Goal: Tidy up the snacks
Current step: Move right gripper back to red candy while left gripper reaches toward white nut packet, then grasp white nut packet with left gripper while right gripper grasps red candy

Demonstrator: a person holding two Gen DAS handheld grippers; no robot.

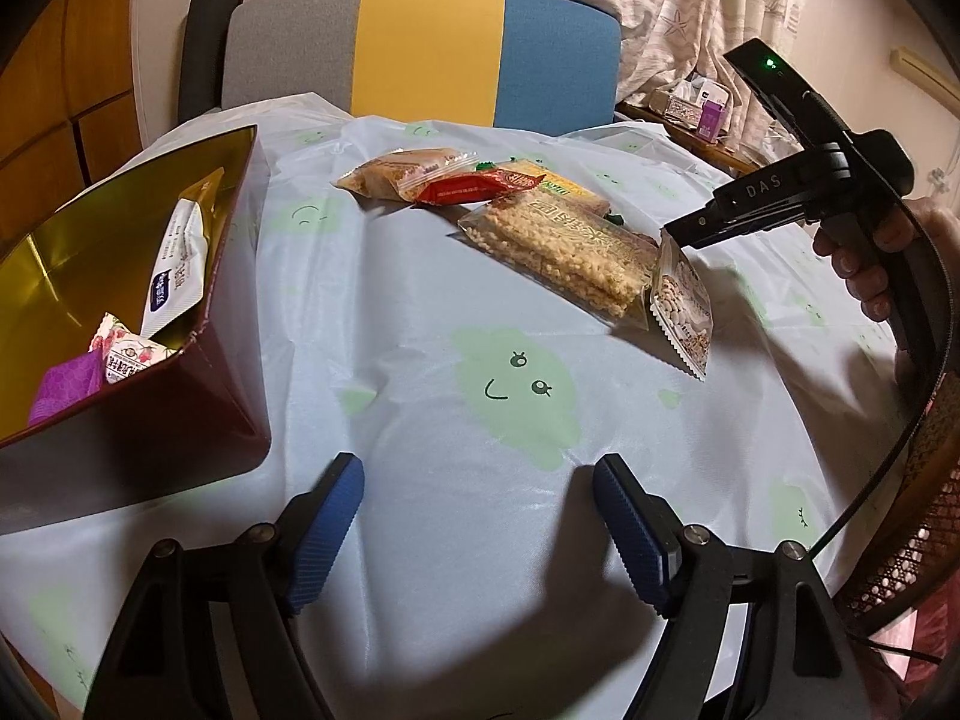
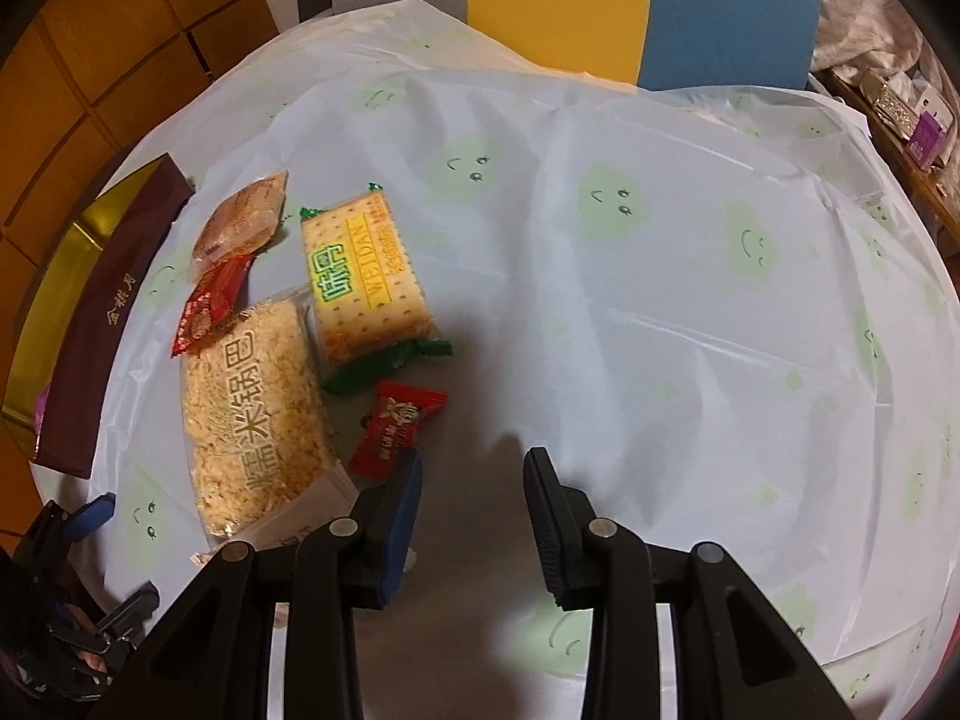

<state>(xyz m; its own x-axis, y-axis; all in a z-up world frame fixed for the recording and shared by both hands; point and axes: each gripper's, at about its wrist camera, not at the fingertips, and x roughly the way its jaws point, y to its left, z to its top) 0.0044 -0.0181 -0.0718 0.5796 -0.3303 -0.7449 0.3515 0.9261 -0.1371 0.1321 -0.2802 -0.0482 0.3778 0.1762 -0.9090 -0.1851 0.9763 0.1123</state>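
Snacks lie on the table: a rice-crisp pack, a yellow cracker pack, a red sachet, a brown pastry pack, a red candy and a nut packet. A maroon box with gold lining at the left holds several snacks. My left gripper is open and empty above the cloth. My right gripper is open, its tips at the nut packet's top edge, the red candy just left of its left finger.
A pale blue cloth with green smiley blobs covers the round table. A grey, yellow and blue chair stands behind it. A side shelf with small items is at the back right. A wicker chair is at the right.
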